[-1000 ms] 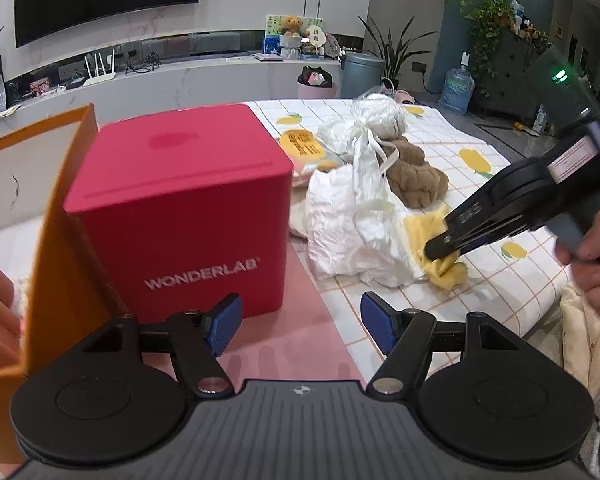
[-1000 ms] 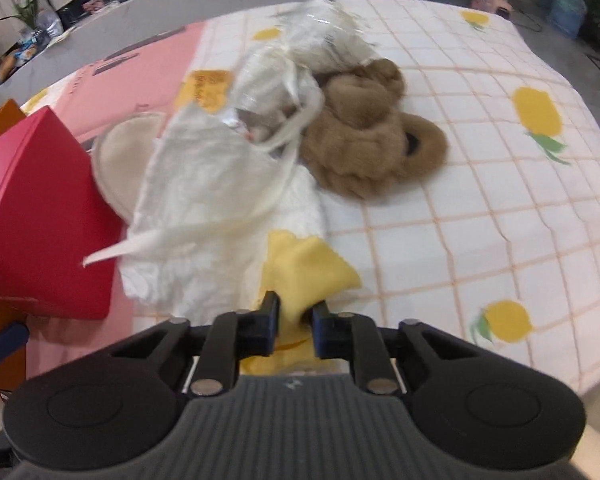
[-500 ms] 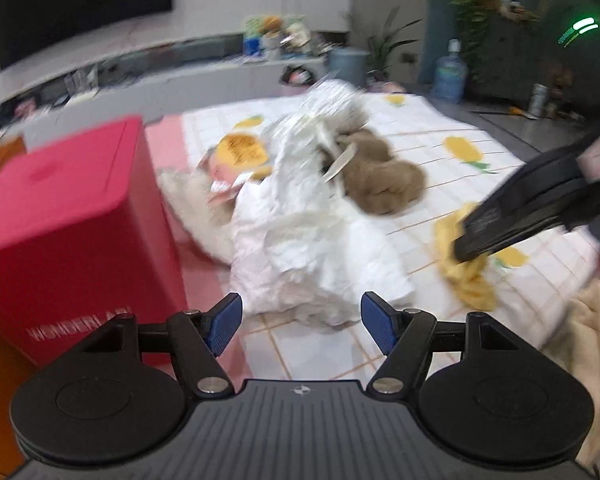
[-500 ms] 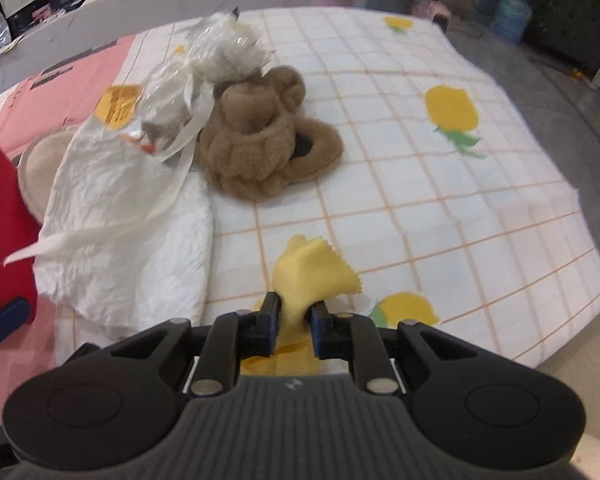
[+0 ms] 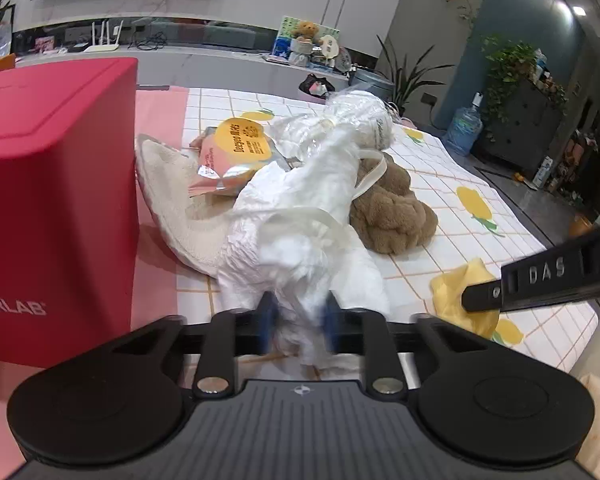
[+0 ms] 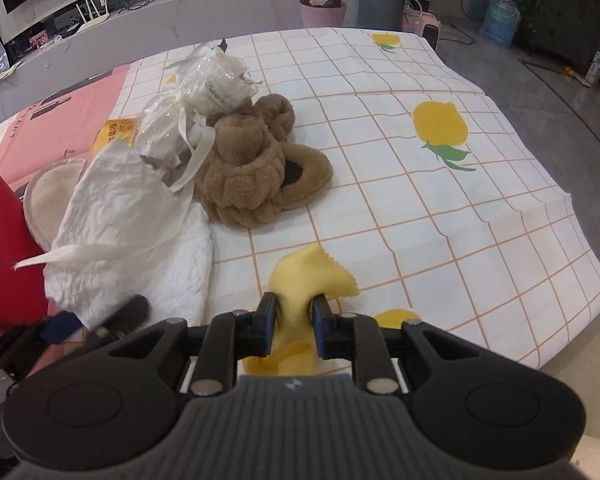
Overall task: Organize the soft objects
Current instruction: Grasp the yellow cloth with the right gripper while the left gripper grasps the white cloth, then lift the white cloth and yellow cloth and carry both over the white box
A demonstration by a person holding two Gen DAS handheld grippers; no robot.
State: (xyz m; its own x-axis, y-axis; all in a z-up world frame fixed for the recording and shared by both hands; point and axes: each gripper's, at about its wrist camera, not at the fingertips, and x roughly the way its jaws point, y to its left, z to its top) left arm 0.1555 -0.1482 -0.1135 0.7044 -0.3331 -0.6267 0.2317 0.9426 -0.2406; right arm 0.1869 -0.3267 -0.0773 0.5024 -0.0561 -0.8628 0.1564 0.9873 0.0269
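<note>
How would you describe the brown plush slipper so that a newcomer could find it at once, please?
On the lemon-print checked tablecloth, look beside the crumpled white bag. The brown plush slipper lies against it, the only brown, fluffy thing there.

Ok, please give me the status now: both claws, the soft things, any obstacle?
Left claw shut on white cloth. Right claw shut on yellow cloth. Brown plush loose on table. Red box close at left.
</note>
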